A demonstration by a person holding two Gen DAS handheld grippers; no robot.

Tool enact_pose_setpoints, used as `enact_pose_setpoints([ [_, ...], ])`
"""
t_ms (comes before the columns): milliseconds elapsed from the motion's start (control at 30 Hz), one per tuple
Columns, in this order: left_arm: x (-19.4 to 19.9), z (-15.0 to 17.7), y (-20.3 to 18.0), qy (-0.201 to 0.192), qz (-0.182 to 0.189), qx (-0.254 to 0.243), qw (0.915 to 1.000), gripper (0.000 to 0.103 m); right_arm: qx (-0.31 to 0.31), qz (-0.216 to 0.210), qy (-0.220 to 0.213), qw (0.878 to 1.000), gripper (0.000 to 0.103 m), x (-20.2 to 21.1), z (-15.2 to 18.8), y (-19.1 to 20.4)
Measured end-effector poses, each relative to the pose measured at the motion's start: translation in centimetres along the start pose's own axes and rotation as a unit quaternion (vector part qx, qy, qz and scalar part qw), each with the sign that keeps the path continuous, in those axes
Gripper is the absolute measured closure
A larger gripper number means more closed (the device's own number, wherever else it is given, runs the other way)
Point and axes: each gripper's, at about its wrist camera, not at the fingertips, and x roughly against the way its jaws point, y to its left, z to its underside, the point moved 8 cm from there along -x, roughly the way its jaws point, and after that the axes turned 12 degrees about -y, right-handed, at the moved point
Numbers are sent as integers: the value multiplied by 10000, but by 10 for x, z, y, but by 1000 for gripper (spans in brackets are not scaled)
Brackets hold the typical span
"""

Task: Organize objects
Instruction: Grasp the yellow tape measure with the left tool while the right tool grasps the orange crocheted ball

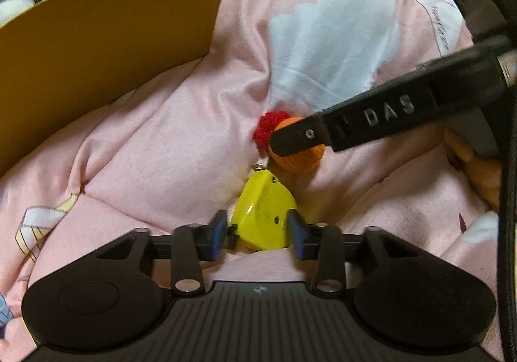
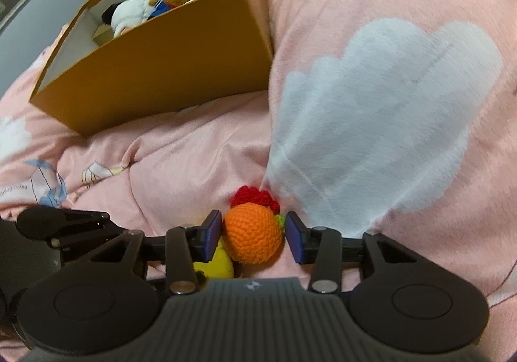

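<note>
Left gripper: jaws astride glossy yellow plastic wedge-shaped toy w/ small metal loop, on pink quilt; pads look to be touching it, grasp unclear. Right gripper: clamped on round orange crochet ball, red tuft, green bit. Beyond: open yellow cardboard box, plush toys inside.

- Left gripper: matte black body, ribbed centre plate with a small round emblem, two rounded lobes with oval insets.
- Its fingers carry blue pads; silver pivot pins on the black linkage arms.
- Right gripper: same black build, blue pads.
- Seen from the left wrist, its finger bears raised "DAS" lettering and a silver screw.
</note>
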Motion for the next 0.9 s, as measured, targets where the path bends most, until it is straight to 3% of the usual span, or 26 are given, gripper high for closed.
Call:
enact_pose_setpoints([
  [300,-11,12,-3,191,-109,-171,9996,40,-64,-46,-17,10000,58,0,0,-1],
  [533,-18,21,-15,257,-306,-637,9972,30,-74,-47,-16,10000,58,1,0,-2],
  [733,-19,32,-26,256,-526,-1131,9919,29,-100,-46,-5,9999,58,-1,1,-2],
  [900,-11,36,-26,162,-629,-1167,9910,33,-108,-60,-10,9999,58,-2,2,-2],
])
